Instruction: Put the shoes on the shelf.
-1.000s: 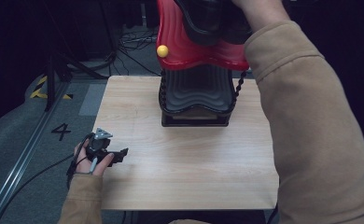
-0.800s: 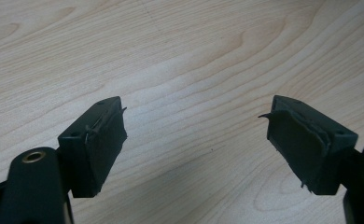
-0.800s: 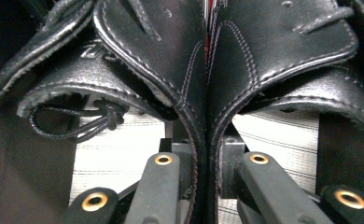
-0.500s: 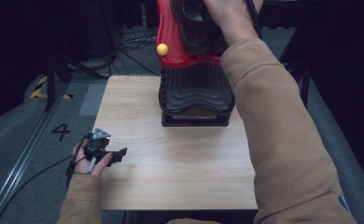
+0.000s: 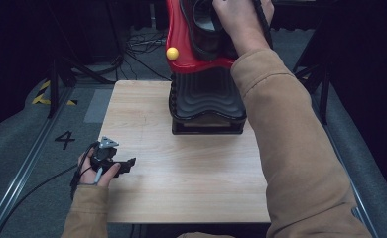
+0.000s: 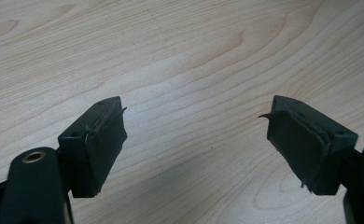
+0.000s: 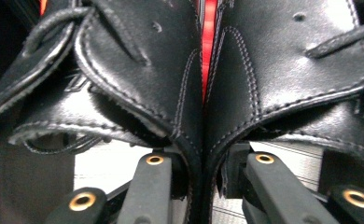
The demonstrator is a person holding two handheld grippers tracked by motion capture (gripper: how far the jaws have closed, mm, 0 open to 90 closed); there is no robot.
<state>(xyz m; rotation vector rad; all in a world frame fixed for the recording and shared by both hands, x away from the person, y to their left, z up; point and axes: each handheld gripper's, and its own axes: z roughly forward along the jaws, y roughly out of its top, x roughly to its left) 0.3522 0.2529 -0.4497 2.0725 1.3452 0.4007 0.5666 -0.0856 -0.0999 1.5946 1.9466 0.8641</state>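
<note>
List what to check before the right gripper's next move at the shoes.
1. Right gripper straddles the touching inner sides of the two black shoes: ok.
2. Grip on the leather: its jaws have just been opening with both shoe sides between them, and the pads are hidden: cannot tell.
3. Shoes resting fully in the red holder: the hand covers them in the high view: cannot tell.
4. Black stand sits upright on the table: ok.
5. Left gripper is open, with nothing between its jaws, over bare wood away from the stand: ok.
</note>
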